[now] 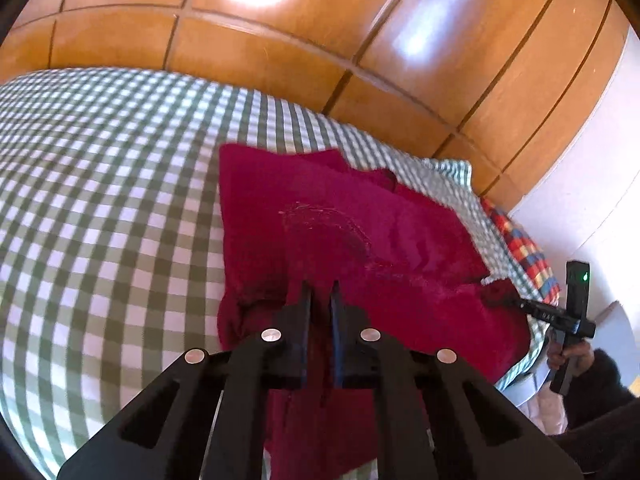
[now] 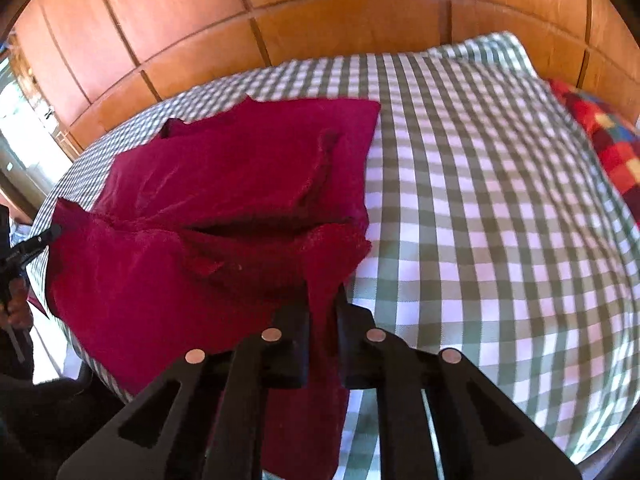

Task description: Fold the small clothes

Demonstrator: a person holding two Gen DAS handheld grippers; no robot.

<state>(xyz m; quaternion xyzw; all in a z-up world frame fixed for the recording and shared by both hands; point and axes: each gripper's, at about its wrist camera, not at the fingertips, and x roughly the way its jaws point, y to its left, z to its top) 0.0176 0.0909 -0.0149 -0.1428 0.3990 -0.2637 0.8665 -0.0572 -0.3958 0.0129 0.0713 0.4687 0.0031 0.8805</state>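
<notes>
A dark red small garment [image 1: 340,216] lies partly folded on the checked bed cover, its near edge lifted. In the left wrist view my left gripper [image 1: 320,292] is shut on a fold of the red cloth, which hangs down between the fingers. My right gripper [image 1: 516,302] shows at the right, pinching the garment's other near corner. In the right wrist view the garment [image 2: 224,184] spreads to the left, and my right gripper [image 2: 323,296] is shut on its near right corner. The left gripper [image 2: 56,230] grips the far left edge there.
A green and white checked bed cover [image 1: 100,200] [image 2: 500,200] fills the surface. Behind it is a wooden panelled wall [image 1: 280,52]. A multicoloured checked cloth [image 1: 528,256] [image 2: 600,140] lies at the bed's far end. A person's hand [image 1: 568,356] holds the right gripper's handle.
</notes>
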